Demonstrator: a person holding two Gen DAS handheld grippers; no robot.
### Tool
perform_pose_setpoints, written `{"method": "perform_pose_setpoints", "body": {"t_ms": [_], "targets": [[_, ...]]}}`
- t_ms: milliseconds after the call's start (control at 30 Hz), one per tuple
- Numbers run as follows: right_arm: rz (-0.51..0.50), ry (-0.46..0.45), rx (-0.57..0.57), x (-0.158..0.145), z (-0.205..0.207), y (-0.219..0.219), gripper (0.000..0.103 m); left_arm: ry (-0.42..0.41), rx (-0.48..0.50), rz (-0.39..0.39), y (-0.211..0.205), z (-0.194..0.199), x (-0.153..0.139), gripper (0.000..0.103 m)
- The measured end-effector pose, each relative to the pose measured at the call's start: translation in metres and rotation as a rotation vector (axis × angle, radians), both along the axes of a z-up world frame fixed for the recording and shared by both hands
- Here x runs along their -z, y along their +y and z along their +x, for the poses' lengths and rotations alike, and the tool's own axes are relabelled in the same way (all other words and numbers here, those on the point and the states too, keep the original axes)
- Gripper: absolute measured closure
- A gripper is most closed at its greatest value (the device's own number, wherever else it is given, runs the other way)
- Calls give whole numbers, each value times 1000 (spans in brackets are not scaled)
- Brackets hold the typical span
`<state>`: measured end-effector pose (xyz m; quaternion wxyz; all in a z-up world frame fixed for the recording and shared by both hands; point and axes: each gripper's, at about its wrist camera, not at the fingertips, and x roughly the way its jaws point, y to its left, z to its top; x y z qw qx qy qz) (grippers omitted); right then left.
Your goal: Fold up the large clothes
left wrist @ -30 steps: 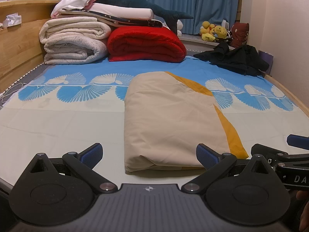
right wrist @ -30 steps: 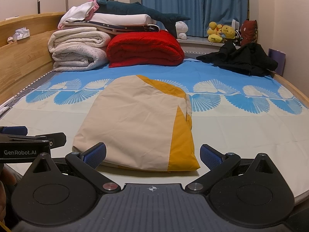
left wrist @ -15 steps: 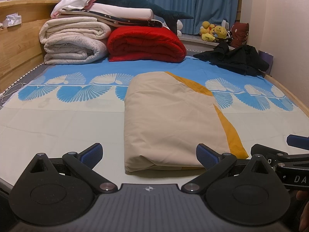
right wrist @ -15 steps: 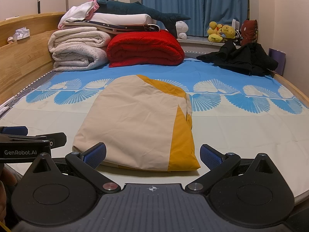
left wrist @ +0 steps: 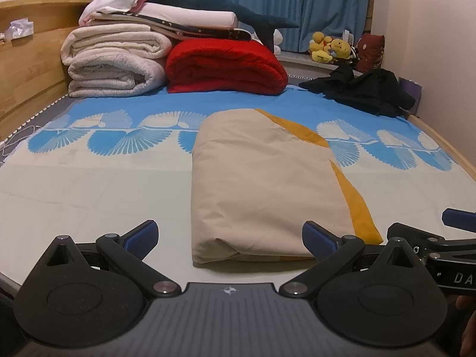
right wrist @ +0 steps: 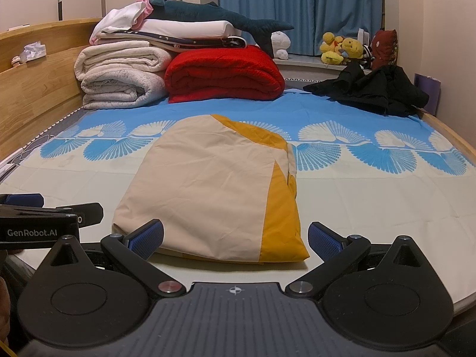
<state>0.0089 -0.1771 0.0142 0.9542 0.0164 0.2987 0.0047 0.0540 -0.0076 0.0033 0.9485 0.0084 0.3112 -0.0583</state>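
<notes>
**Both grippers held apart before a folded garment on the bed**

Plainly, the left gripper [left wrist: 229,236] had its blue-padded fingers [left wrist: 142,236] spread wide, holding nothing, low over the near edge of the bed [left wrist: 89,196]. The right gripper [right wrist: 235,238] stood likewise, its fingers [right wrist: 324,241] set well apart and empty. Each device showed at the margin of the other's view: the right one at the right edge of the left camera, with the letters "DA" readable on its black body, and the left one at the left edge of the right camera, marked "GenRobot.AI" in white.

Just beyond both pairs of fingers lay the folded garment [left wrist: 264,184], beige with a mustard-yellow band along its right side, flat on the pale part of the bed sheet and touched by neither gripper. Its near fold sat between the left gripper's fingers in that view.

Farther back, the sheet turned blue with a row of fan-shaped prints. Against the wooden headboard [right wrist: 35,89] were stacked white blankets [right wrist: 119,80], beside a folded red blanket [right wrist: 223,74]. Over these lay a dark blue plush shark [right wrist: 214,15]. A heap of black clothing [right wrist: 374,89] rested at the far right of the bed, near yellow plush toys [right wrist: 342,48] on the sill below blue curtains [right wrist: 297,6].
</notes>
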Motion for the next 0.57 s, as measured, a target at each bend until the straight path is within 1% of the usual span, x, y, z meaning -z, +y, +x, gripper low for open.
{"method": "perform_pose_setpoints", "body": {"t_ms": [133,500,567], "targets": [[0,0,0,0,0,0,1,10,-9,-7,3,1,1,0],[1,1,0,0,0,0,1,-20,13,2,2,-2,-1,0],[0,0,0,0,0,0,1,-15,11,1,3,-2,0,0]]}}
